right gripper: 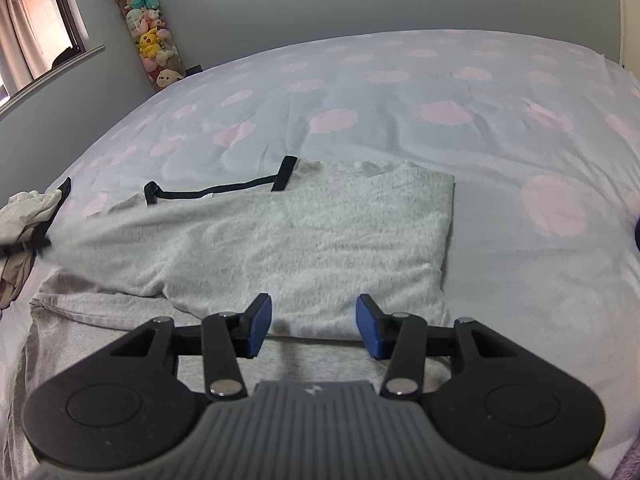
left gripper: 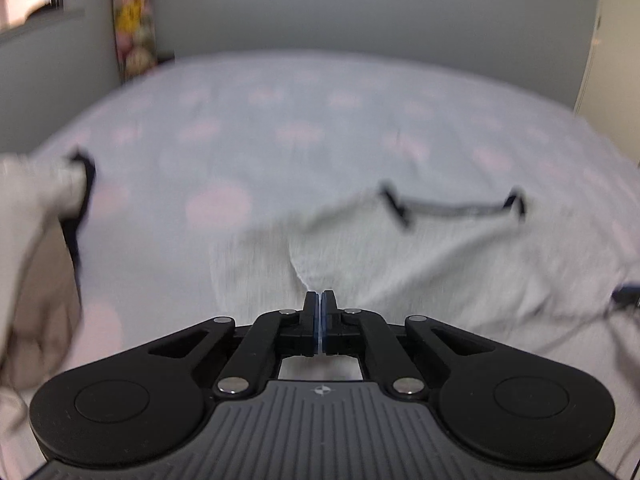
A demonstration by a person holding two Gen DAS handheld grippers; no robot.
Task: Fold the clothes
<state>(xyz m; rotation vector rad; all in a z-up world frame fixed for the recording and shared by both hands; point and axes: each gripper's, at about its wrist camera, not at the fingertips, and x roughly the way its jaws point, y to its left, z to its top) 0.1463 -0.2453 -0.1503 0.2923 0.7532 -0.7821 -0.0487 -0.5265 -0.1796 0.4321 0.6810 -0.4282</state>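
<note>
A light grey T-shirt with black trim [right gripper: 304, 232] lies on the bed, its right side folded over with a straight edge. It also shows, blurred, in the left wrist view [left gripper: 420, 256]. My left gripper [left gripper: 319, 300] is shut on a pinch of the shirt's fabric, which puckers up at the fingertips. My right gripper [right gripper: 314, 316] is open and empty, hovering just above the shirt's near folded edge. The black neckline [right gripper: 216, 190] sits at the shirt's far side.
The bed has a pale blue cover with pink dots [right gripper: 440, 92]. A heap of other clothes [right gripper: 24, 220] lies at the left, also in the left wrist view [left gripper: 36, 240]. A tall tube of plush toys [right gripper: 154, 40] stands by the wall, next to a window [right gripper: 36, 28].
</note>
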